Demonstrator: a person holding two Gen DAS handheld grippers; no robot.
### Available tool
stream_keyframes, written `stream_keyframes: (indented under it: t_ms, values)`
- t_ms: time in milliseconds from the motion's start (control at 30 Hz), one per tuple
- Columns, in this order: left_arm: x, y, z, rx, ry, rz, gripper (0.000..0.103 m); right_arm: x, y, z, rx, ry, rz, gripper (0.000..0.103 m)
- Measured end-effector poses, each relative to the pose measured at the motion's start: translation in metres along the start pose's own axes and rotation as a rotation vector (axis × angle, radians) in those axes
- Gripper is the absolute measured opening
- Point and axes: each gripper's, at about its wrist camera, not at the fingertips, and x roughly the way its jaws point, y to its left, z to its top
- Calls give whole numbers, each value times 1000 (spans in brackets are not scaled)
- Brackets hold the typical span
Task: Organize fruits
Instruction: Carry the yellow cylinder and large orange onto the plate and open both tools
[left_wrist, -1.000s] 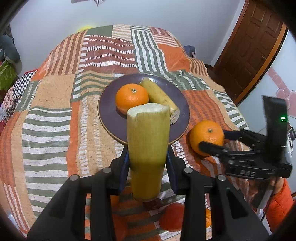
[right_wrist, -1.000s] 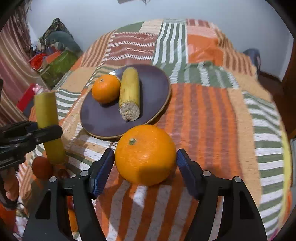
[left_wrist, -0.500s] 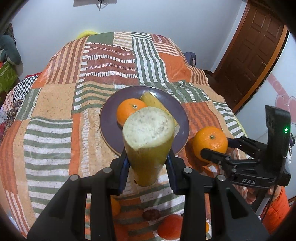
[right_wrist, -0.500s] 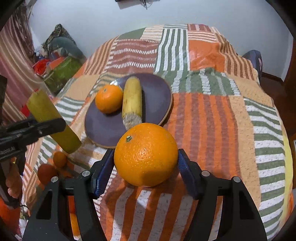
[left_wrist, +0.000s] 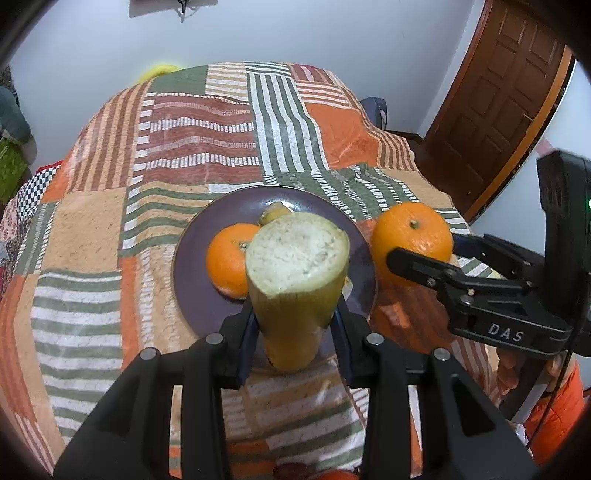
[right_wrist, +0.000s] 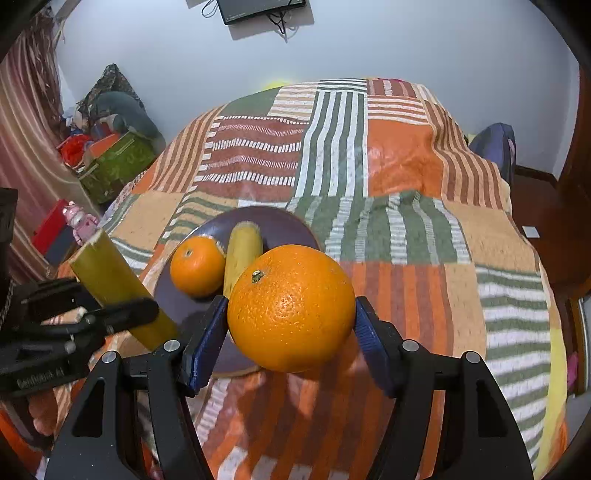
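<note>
Midway: 1 orange (right_wrist: 197, 266) and 1 banana piece (right_wrist: 242, 254) already on purple plate (left_wrist: 192, 258), centre frame. Left tongs (left_wrist: 293, 328) clenched on cut banana half (left_wrist: 295, 280), right tongs (right_wrist: 291, 339) on large orange (right_wrist: 291, 308), both unplaced.

Patchwork-covered bed (right_wrist: 402, 236) (purple plate (right_wrist: 284, 227) atop)

- A cut banana piece (left_wrist: 295, 280), yellow-green skin and pale ragged cut face, is tilted, clamped between the left gripper's (left_wrist: 293, 332) jaws above the plate's near edge.
- A large orange (right_wrist: 291, 306), stem scar up, is held off the bed in the right gripper's (right_wrist: 291, 332) jaws.
- On the dark purple plate (right_wrist: 288, 225) lie a smaller orange (right_wrist: 197, 266) and another banana piece (right_wrist: 242, 251), side by side, touching.
</note>
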Motion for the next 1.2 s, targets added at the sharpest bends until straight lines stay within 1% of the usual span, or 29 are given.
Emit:
stream_keyframes:
  t_ms: [267,467,633,733,967,1067,1133,1200]
  values:
    - [25,-4,16,15,33,11,36,24,5,22,-37,10,-19,64]
    - [39,-5,22,26,59,22,36,38,3,29,-63,31,-29,64]
    - [42,-6,25,39,54,31,36,49,-1,30,-64,63,-18,64]
    - [41,-7,27,51,45,58,38,56,-1,29,-82,90,-9,65]
    - [40,-3,26,33,41,59,47,57,-2,29,-108,129,-5,66]
    - [37,-4,24,34,36,65,47,51,-5,29,-91,109,10,67]
    - [34,-4,22,33,33,69,47,46,-6,31,-75,105,25,69]
    - [30,-4,21,31,27,75,47,39,-7,32,-66,92,25,69]
